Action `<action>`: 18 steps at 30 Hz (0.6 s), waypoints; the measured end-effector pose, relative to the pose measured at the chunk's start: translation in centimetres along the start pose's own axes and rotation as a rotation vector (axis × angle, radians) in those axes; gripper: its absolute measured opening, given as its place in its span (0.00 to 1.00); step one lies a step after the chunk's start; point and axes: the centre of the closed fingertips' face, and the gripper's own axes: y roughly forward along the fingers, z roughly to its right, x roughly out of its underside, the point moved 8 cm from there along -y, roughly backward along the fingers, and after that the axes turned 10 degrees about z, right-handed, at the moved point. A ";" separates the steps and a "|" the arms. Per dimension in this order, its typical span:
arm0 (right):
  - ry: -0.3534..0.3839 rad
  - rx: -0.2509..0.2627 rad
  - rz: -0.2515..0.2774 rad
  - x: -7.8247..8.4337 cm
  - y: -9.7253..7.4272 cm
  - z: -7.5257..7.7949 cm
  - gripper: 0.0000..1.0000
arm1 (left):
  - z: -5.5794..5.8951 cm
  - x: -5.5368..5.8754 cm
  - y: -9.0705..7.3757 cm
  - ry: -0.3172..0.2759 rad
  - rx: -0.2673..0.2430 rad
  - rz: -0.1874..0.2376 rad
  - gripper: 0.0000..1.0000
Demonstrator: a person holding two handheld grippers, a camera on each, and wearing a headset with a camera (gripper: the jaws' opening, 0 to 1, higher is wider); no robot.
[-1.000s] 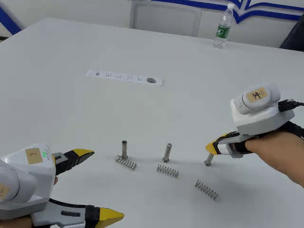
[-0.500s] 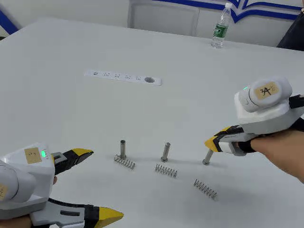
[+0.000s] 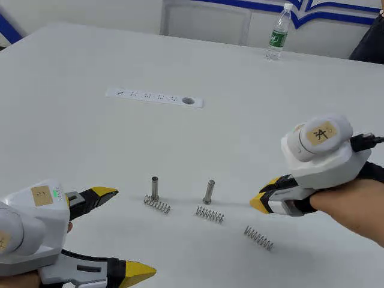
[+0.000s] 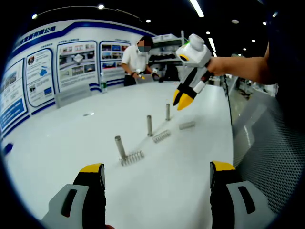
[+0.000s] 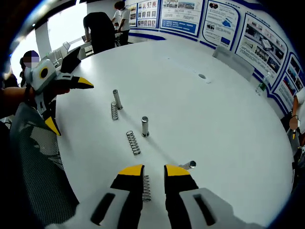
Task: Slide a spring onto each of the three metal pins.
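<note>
Two metal pins (image 3: pixel 155 187) (image 3: pixel 209 191) stand upright on the white table (image 3: pixel 90 138). A spring lies beside each of them (image 3: pixel 157 204) (image 3: pixel 210 215), and a third spring (image 3: pixel 258 238) lies further right. My right gripper (image 3: pixel 261 203) hovers low over the spot of the third pin (image 5: pixel 188 165), which leans just past its right fingertip. Its jaws are a narrow gap apart and hold nothing; the third spring (image 5: pixel 146 187) shows beneath the gap. My left gripper (image 3: pixel 123 231) stands wide open, nearer to me and to the left of the pins, with nothing in it.
A white power strip (image 3: pixel 156 97) lies further back on the table. A water bottle (image 3: pixel 277 33) stands at the far edge beside a chair back (image 3: pixel 207 21). People (image 4: pixel 138 59) stand beyond the table by the wall posters.
My right gripper has come down and to the left, and now covers the third pin in the head view. The left gripper, pins and springs have stayed put.
</note>
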 end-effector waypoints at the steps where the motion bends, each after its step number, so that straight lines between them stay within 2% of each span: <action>1: -0.001 -0.014 -0.017 0.3 0.2 -0.3 0.18 | 0.0 0.0 0.0 -0.001 0.000 0.000 0.92; 9: -0.032 -0.066 -0.100 2.0 1.7 -1.1 0.18 | 0.0 0.1 -0.1 -0.004 -0.003 -0.002 0.92; 18: -0.049 -0.090 -0.161 2.8 2.9 -0.9 0.18 | 0.0 0.2 -0.1 -0.009 -0.005 -0.005 0.92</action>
